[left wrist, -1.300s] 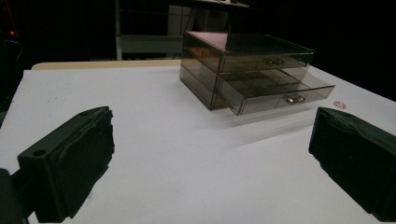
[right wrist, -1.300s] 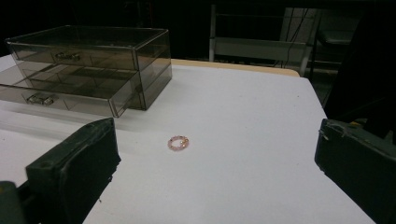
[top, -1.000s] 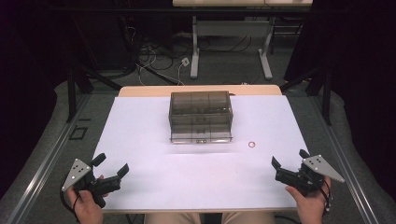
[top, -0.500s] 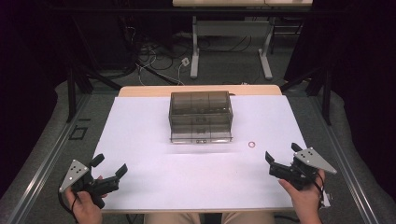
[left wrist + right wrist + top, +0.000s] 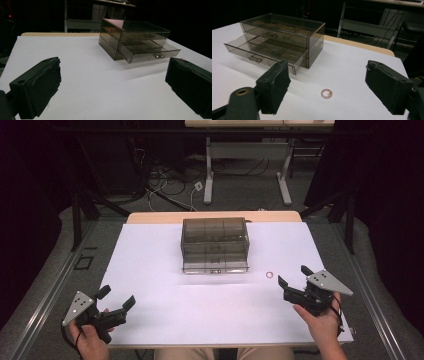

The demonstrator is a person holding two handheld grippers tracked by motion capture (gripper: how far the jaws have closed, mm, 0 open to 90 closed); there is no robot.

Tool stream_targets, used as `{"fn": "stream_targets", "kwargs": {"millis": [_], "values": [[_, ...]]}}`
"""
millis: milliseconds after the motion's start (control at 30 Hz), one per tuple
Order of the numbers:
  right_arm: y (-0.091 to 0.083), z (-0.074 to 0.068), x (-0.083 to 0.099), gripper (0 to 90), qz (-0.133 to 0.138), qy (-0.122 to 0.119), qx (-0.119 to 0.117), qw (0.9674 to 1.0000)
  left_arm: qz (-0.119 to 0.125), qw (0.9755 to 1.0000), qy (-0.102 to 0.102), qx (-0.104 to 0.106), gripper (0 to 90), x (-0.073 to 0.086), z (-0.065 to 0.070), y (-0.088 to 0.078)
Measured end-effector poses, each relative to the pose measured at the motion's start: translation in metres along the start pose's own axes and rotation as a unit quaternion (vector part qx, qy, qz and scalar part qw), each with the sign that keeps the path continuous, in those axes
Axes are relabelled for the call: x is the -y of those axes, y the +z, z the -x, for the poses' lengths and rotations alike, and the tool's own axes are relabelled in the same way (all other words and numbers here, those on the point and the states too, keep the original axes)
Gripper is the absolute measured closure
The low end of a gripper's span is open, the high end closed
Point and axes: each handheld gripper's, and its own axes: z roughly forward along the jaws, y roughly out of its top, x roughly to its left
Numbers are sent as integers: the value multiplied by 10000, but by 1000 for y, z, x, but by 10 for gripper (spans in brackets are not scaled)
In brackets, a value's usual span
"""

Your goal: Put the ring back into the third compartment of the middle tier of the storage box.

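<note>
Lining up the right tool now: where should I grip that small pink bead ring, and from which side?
Come from straight above, a judgement from its pose: the bead ring lies flat on the white table, right of the drawer box. Straddle the ring with the right tool, whose jaws have just been narrowing with nothing between them, and pinch across opposite outer edges.

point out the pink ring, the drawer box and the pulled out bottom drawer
pink ring [image 5: 326, 93], right gripper view, on the beaded band at its left side
drawer box [image 5: 215, 226], high view, on its clear top panel
bottom drawer [image 5: 150, 53], left gripper view, on its front panel beside the handle
</note>
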Motion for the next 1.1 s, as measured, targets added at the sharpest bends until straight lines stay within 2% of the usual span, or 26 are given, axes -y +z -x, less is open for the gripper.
{"fn": "stream_targets", "kwargs": {"millis": [67,100,300,467,600,700,833,867,1100], "values": [[3,-1,-2,213,-20,1,-18,10000,-2,10000,7,-1,5,0,0,0],[4,-2,-4,251,-53,-49,-58,10000,3,10000,6,-4,5,0,-1,-1],[8,-6,-8,285,-45,-95,-134,9999,38,10000,2,1,5,0,-1,-1],[13,-7,-13,314,-178,-193,-229,9994,38,10000,10,20,5,0,-1,-1],[17,-9,-16,351,-355,-218,-198,9989,24,10000,4,16,5,0,-1,-1],[21,-10,-16,378,-387,-252,-225,9987,-17,10000,10,27,5,1,-1,-1],[27,-11,-18,398,-587,-334,-318,9972,-18,10000,8,39,5,1,-1,0],[28,-12,-18,399,-541,-321,-307,9975,-12,10000,4,26,5,1,-1,0],[38,-13,-19,444,-707,-447,-264,9961,-21,10000,16,20,5,2,-2,1]]}}
